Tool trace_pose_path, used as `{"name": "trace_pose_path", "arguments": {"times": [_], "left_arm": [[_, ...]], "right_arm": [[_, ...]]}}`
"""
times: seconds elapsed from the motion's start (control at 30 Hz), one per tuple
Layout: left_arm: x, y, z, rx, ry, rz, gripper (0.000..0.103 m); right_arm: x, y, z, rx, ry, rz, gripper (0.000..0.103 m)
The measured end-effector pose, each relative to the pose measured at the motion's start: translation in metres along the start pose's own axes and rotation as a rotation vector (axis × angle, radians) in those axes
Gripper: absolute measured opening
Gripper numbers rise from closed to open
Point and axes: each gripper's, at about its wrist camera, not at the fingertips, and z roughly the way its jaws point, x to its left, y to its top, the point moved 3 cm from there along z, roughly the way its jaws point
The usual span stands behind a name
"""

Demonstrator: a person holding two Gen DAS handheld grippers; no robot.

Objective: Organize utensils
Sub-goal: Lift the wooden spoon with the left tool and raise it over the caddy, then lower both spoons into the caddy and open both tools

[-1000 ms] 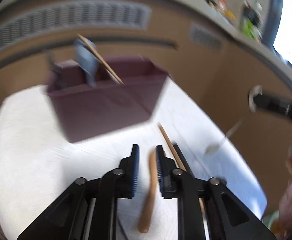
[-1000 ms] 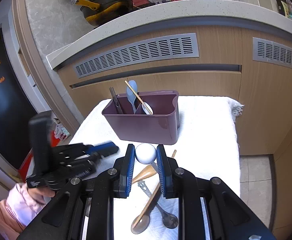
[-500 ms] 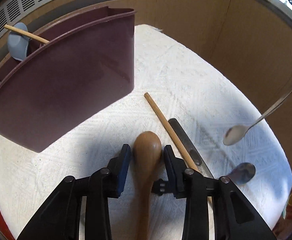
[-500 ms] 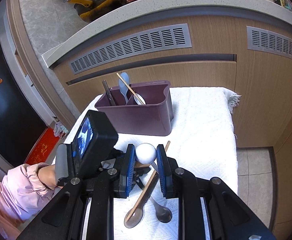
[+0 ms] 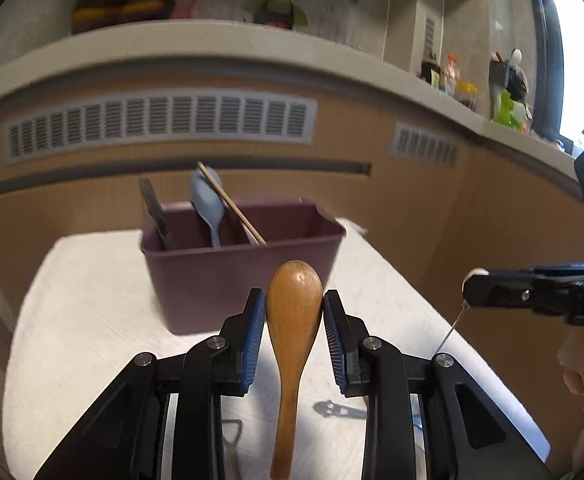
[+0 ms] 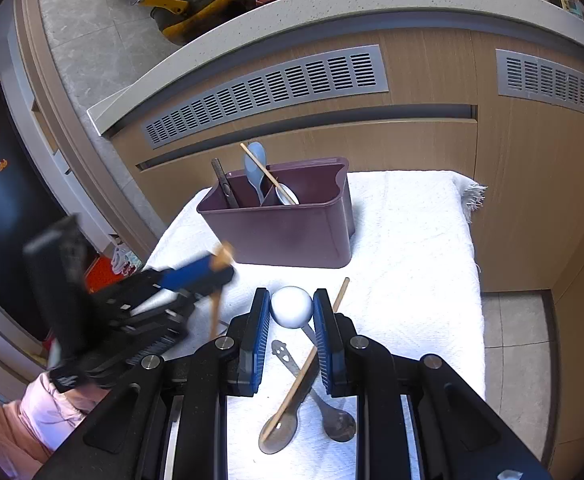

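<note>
Left gripper (image 5: 294,312) — pads clamped on wooden spoon's (image 5: 294,328) bowl, handle hanging, clear of the cloth, short of the purple caddy (image 5: 228,280). Right gripper (image 6: 291,312) pinches a metal spoon (image 6: 292,306). Advice: lift above the rim, lower handle-first into an open compartment.

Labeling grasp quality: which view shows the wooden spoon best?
Left wrist. The wooden spoon fills the centre, bowl pinched between the left tongs, handle hanging down, sharp. The right wrist view shows it only as a blurred sliver at the left tongs' tip, mostly hidden.
</note>
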Motion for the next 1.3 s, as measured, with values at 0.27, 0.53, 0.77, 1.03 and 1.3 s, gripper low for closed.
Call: {"name": "trace_pose_path", "arguments": {"times": [0.27,0.53,0.77,1.03,1.3], "left_arm": [[0.005,0.012,0.000,-0.036,-0.008,-0.029,0.031],[0.001,0.114,-0.031,-0.262,-0.047,-0.008,0.031],[0.023,0.167,-0.006,-0.377,-0.011,-0.059,0.031],[0.055,0.134,0.059,-0.344,0.064,-0.086,0.031],[0.084,0.082,0.112,-0.156,0.081,-0.159,0.038]], "right_arm": [[0.011,0.005,-0.003,-0.007,0.004,-0.019,0.020],[0.040,0.073,-0.046,-0.170,0.050,-0.122,0.020],[0.057,0.141,-0.039,-0.268,0.084,-0.178,0.020],[0.030,0.141,0.052,-0.142,0.077,-0.119,0.020],[0.009,0.114,0.117,0.025,0.022,-0.085,0.029]]}}
